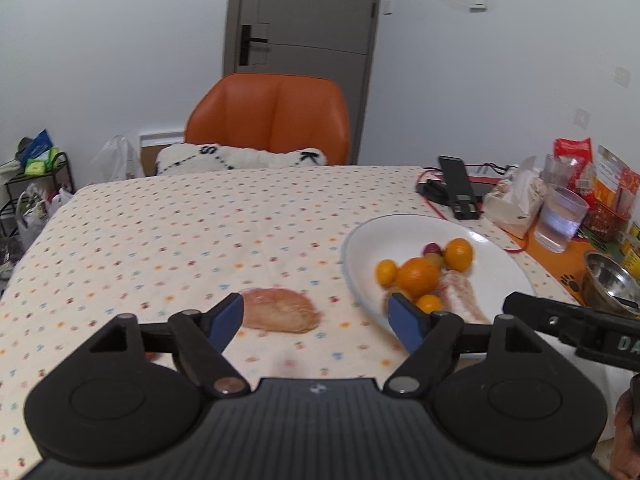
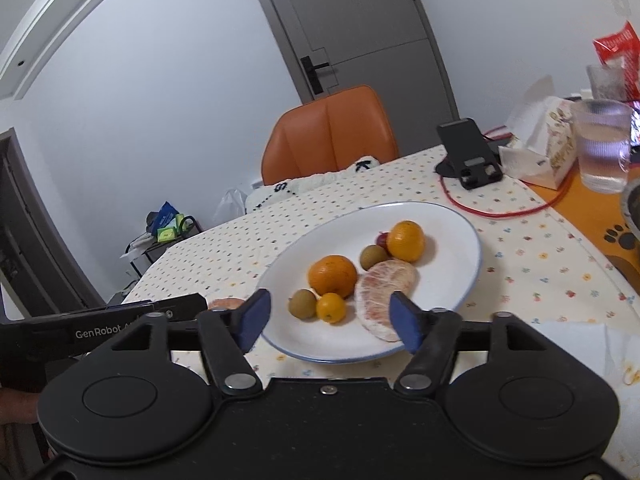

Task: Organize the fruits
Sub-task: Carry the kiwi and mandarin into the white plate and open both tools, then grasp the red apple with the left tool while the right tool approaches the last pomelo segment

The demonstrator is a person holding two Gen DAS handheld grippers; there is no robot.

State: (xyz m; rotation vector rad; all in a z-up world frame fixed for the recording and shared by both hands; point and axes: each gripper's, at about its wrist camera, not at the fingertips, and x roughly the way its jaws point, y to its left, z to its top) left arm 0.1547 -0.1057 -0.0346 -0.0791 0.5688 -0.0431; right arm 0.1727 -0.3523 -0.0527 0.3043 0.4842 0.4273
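Only our left wrist view shows the peeled pomelo piece (image 1: 280, 310) lying alone on the tablecloth (image 1: 160, 232), just ahead of our left gripper (image 1: 316, 316), which gapes wide, empty. Our right gripper (image 2: 332, 316), equally spread and empty, hovers over the plate (image 2: 460, 240) of fruit.

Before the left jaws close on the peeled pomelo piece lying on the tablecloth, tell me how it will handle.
The peeled pomelo piece looks soft and membrane-covered, so a hard squeeze would probably crush it. It lies flat-sided, so it is unlikely to roll. The left gripper stands open around it.
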